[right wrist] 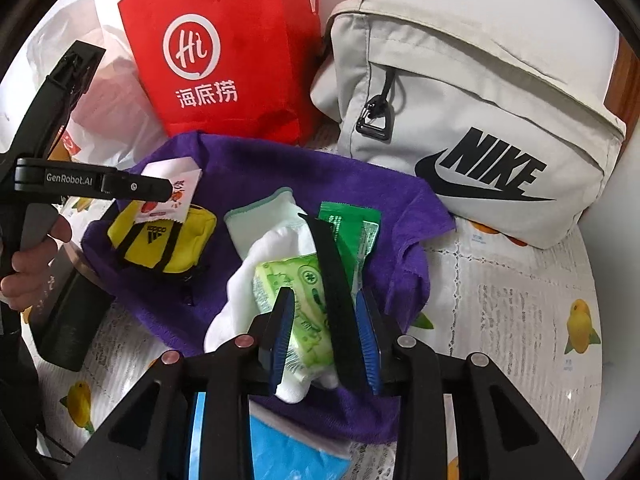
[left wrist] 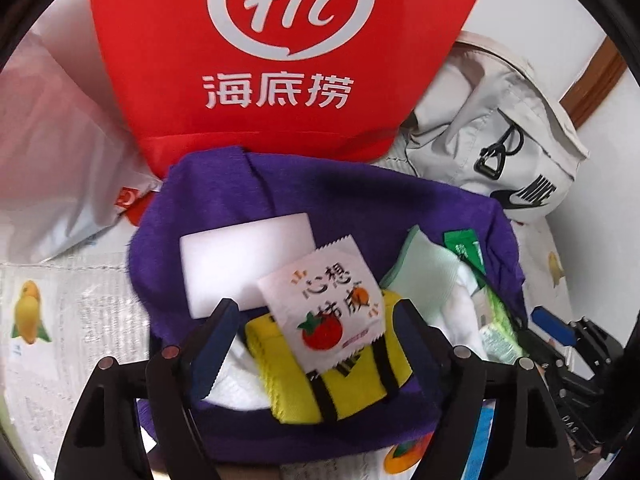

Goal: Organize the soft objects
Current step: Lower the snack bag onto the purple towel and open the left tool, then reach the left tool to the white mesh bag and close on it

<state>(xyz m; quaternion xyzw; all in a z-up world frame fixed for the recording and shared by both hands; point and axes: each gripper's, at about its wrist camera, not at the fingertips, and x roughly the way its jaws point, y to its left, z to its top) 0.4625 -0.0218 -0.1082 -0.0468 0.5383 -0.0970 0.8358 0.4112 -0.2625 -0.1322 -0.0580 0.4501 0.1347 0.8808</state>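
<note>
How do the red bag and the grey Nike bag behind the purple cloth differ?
The red bag is stiff, flat-sided and stands upright; the grey Nike bag is soft fabric, wider and slumped. The red bag carries a white round "Hi" logo with Chinese characters; the grey bag has a black swoosh and a black zip pull. Both sit just behind the purple cloth.

Left tongs (left wrist: 316, 320) agape; right tongs (right wrist: 324, 340) ajar
</note>
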